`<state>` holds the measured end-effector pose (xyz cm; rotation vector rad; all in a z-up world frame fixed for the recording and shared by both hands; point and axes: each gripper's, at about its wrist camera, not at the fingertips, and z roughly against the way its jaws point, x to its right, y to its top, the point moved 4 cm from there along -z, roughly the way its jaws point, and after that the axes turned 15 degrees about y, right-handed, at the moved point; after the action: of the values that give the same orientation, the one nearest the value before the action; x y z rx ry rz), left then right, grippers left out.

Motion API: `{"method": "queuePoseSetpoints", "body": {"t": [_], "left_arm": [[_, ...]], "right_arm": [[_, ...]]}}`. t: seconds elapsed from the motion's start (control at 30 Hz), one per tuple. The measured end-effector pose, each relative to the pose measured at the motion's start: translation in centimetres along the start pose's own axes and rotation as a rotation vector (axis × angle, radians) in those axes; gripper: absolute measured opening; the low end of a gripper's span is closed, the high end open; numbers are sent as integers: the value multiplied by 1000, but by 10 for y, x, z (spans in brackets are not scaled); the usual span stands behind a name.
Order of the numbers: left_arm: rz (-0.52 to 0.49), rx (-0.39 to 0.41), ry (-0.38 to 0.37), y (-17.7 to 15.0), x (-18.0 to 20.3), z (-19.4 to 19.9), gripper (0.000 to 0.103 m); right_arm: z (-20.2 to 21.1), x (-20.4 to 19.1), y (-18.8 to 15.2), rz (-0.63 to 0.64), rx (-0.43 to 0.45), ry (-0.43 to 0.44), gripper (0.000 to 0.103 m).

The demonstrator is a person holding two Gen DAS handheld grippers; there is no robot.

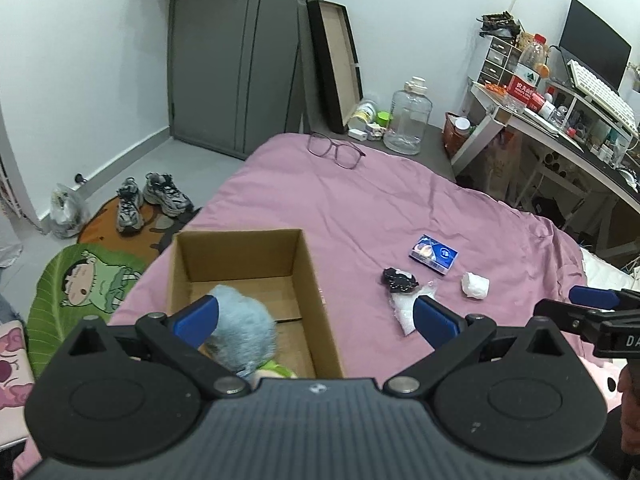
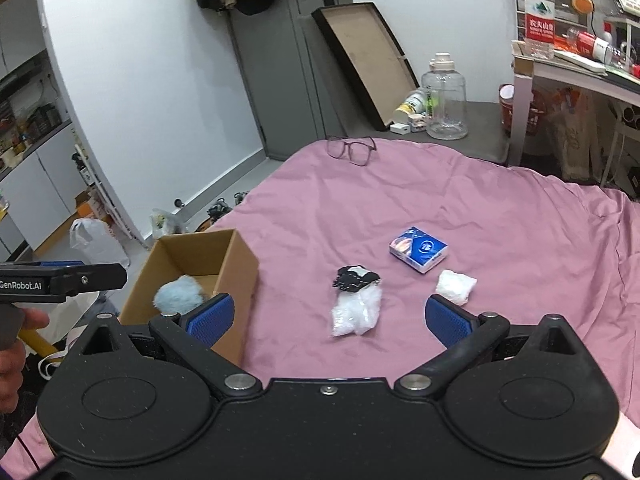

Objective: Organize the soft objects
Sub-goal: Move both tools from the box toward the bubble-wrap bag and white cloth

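A cardboard box (image 1: 240,264) (image 2: 192,264) stands open on the pink bed cover (image 1: 360,208). Inside it lies a fluffy blue-grey plush toy (image 1: 244,328) (image 2: 178,294) with a green part low down. My left gripper (image 1: 316,316) is open above the box's near right corner; its left finger overlaps the toy without gripping it. To the right lie a black-and-white soft item (image 1: 400,280) (image 2: 356,278), a clear plastic bag (image 2: 356,314), a white wad (image 1: 476,285) (image 2: 456,286) and a blue tissue pack (image 1: 433,254) (image 2: 418,249). My right gripper (image 2: 330,318) is open, just short of the bag.
Glasses (image 1: 336,150) (image 2: 352,150) lie at the bed's far edge. Behind them stand a clear water jug (image 1: 410,120) and a leaning black tray (image 1: 334,60). Shoes (image 1: 148,200) sit on floor mats at the left. A cluttered desk (image 1: 560,120) is at the right.
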<state>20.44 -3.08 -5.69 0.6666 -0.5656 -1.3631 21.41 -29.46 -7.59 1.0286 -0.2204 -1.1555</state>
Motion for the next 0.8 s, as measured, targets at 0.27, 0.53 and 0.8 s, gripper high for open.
{"method": "queuePoseSetpoints", "body": {"t": [0.27,0.53,0.8], "left_arm": [[-25,-20,-32,7,15,-26,102],[-43,-43,-60,12,36,-51,100],[-104,-64,-100,17,73,-80,93]], "right_arm": [[-16,28,2,-44,1,-29,103],[-32,52,1,-64,-11,-47,103],[-48,81,0,-98,-36,-56,96]]}}
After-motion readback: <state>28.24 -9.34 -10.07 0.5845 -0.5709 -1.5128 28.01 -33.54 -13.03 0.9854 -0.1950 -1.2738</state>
